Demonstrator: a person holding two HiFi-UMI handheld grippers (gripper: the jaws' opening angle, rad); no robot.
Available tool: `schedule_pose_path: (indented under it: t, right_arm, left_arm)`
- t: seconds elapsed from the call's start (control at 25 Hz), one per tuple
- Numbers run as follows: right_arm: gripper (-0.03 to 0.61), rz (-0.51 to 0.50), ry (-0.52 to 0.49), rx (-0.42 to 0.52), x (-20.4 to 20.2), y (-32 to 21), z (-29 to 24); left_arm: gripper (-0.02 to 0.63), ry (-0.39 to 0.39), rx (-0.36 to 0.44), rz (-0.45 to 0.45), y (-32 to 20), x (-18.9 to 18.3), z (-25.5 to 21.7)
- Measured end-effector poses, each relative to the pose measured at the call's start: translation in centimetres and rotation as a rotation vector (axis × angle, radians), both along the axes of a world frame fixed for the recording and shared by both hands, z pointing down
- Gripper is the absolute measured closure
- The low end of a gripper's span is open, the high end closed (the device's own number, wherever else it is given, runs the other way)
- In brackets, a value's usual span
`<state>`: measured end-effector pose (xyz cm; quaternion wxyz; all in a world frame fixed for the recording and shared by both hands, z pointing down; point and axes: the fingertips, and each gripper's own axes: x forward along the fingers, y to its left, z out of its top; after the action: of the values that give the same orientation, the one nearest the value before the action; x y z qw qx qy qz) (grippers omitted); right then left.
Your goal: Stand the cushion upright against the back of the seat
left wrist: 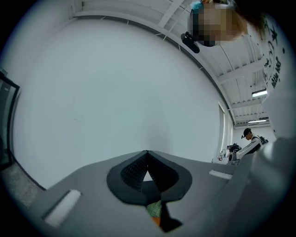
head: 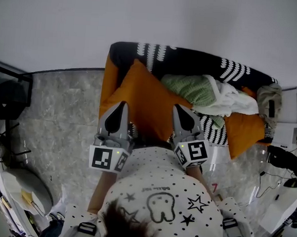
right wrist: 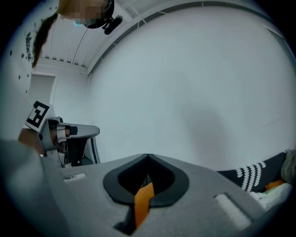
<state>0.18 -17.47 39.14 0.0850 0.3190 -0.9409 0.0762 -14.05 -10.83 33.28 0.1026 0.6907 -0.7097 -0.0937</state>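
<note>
cushion (head: 144, 102): orange, corner-up on the seat (head: 193, 59), dead ahead between both grippers, backrest just beyond. right gripper (head: 181, 111) is clamped on an orange fold. left gripper (head: 122, 107) is closed at the cushion's edge, no fabric clearly in its pads. Blankets (head: 193, 89) crowd the right. Stone floor (head: 63, 99), white wall (head: 145, 14).

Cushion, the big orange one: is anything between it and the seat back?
Nothing visible at the left end: the cushion rises right in front of the black seat back. A green blanket and a white cloth lie heaped on the seat just to its right, so moving that way would likely meet them.
</note>
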Motion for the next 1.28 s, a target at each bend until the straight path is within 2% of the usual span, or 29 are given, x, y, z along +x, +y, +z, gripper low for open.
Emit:
schedule_pose_path:
  t: [0.28,0.6,0.84,0.92,1.28]
  right_arm:
    - [0.580,0.019,0.012,-0.007,0.7,0.1,0.4]
    - [0.580,0.036,0.026,-0.014,0.5,-0.3,0.6]
    - [0.580,0.072,0.034,-0.021,0.7,-1.0,0.8]
    - [0.580,0.088,0.041,-0.025,0.9,-1.4,1.0]
    - [0.580,0.119,0.070,-0.072,1.5,-2.6,2.6]
  left_arm:
    - [0.618,-0.035,-0.018,0.018,-0.2,0.2,0.5]
    - [0.612,-0.039,-0.047,0.006,-1.5,-2.0,1.7]
    - [0.611,-0.051,-0.076,0.053,-4.0,-3.4,4.2]
    - [0.566,-0.055,-0.083,0.083,-5.1,-3.6,4.7]
    - [0.481,-0.061,-0.199,0.189,-10.6,-3.4,10.3]
